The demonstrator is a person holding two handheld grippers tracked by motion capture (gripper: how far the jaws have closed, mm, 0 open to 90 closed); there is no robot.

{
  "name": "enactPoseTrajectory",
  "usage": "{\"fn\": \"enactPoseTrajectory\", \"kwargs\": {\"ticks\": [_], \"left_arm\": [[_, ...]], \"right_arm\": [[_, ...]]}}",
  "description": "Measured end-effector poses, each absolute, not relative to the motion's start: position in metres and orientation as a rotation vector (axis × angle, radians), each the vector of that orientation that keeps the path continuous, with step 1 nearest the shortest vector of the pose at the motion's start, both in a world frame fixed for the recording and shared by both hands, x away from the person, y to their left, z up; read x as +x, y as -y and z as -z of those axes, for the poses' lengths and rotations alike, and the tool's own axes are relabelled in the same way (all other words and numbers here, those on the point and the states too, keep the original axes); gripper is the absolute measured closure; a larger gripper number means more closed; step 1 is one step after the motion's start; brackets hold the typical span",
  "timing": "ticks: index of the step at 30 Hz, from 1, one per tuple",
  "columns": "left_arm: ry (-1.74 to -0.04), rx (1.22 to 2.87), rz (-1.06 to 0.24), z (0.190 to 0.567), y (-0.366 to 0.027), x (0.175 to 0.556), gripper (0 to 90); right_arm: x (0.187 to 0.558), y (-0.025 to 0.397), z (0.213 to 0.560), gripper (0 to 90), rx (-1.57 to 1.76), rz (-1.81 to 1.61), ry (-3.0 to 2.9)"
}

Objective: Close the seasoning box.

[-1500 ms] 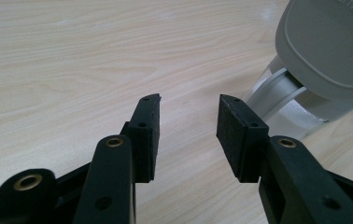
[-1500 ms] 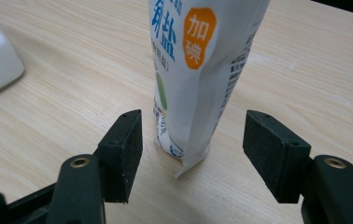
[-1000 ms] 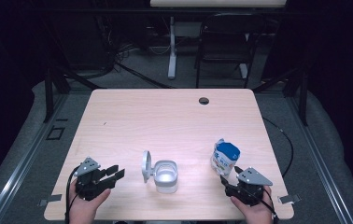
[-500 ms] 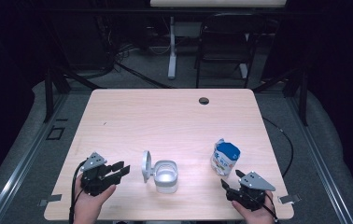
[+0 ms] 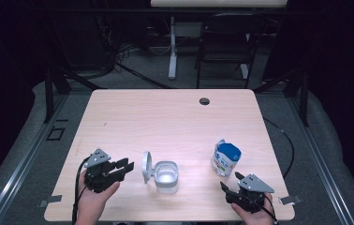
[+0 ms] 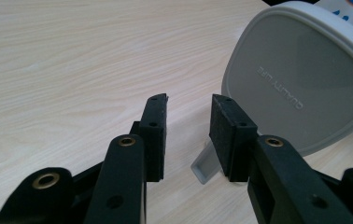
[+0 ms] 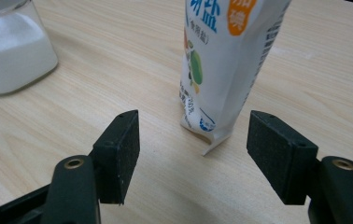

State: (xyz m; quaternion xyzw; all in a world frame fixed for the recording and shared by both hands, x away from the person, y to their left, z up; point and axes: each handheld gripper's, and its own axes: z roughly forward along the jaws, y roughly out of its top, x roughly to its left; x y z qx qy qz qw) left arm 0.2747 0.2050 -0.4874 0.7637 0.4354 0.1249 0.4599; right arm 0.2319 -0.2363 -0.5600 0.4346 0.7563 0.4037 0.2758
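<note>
I have the left gripper (image 5: pixel 121 167) beside the jar's (image 5: pixel 166 177) flipped-up lid (image 6: pixel 300 79), jaws a little apart and empty, and the right gripper (image 5: pixel 230 183) just short of the salt bag (image 7: pixel 223 60), jaws spread wide, nothing between them yet. Bag stands upright near the table's (image 5: pixel 175 117) right front, jar near it to the left (already holding white grains). Risk as I see it: the bag is soft and top-heavy, so an off-centre or low pinch could tip it or spill salt.
</note>
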Motion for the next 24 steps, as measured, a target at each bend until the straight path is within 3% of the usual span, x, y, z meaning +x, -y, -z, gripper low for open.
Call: {"fn": "enactPoseTrajectory", "kwargs": {"ticks": [11, 20, 24], "left_arm": [[-1.054, 1.896, -0.301, 0.483, -0.199, 0.278, 72.7], [-1.010, 1.936, -0.280, 0.480, -0.190, 0.280, 87.7], [-0.996, 1.953, -0.271, 0.478, -0.185, 0.280, 90.0]], "right_arm": [[0.231, 0.232, 0.563, 34.3, 1.153, -1.070, -2.055], [0.230, 0.232, 0.562, 34.2, 1.188, -1.102, -2.045], [0.230, 0.233, 0.564, 34.2, 1.185, -1.095, -2.049]]}}
